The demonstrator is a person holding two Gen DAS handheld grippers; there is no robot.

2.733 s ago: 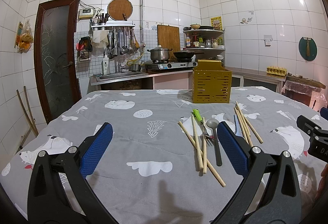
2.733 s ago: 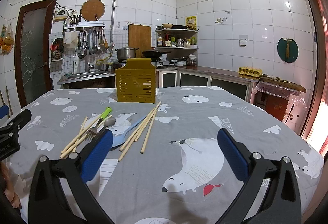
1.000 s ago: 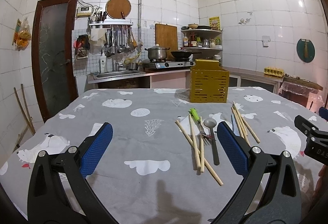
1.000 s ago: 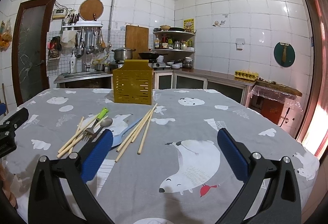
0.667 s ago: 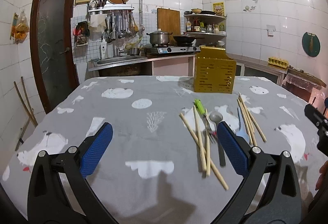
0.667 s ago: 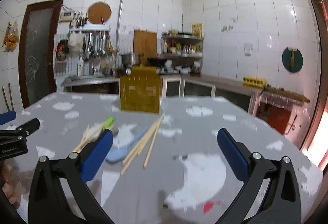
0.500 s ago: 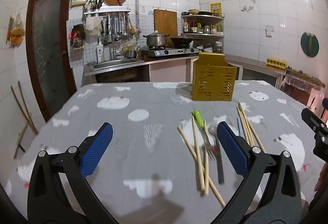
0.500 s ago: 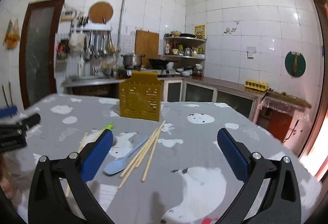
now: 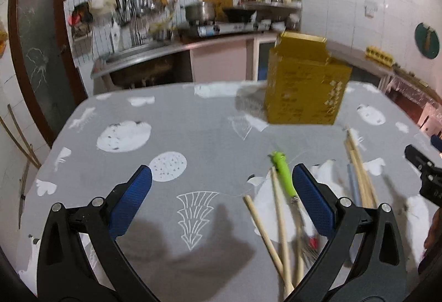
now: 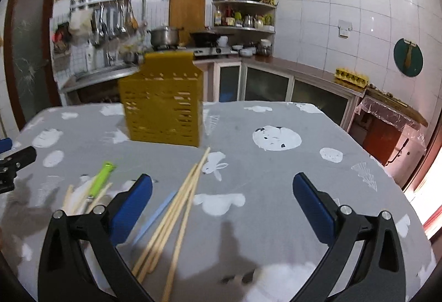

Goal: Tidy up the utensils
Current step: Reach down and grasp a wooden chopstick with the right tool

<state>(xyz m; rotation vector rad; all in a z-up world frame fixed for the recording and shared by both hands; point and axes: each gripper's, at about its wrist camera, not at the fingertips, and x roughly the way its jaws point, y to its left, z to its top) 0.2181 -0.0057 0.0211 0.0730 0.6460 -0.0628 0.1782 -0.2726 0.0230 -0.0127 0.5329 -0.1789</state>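
Observation:
A yellow perforated utensil holder (image 9: 304, 89) stands upright on the grey patterned tablecloth (image 9: 193, 136); it also shows in the right wrist view (image 10: 163, 108). In front of it lie wooden chopsticks (image 9: 276, 221), a green-handled fork (image 9: 284, 177) and a pale blue utensil (image 10: 154, 216). A second bunch of chopsticks (image 10: 176, 208) lies between my right gripper's fingers. My left gripper (image 9: 221, 199) is open and empty above the cloth, its right finger over the fork. My right gripper (image 10: 221, 202) is open and empty.
The table's far edge meets a kitchen counter with sink, stove and pots (image 9: 199, 11). A door (image 9: 36, 39) is at the left. Cabinets and an egg tray (image 10: 350, 78) line the right wall. The cloth is bare to the right of the chopsticks (image 10: 276, 163).
Both grippers have moved forward and lower toward the utensils and the yellow holder, which now look much closer. Both stay open and empty.

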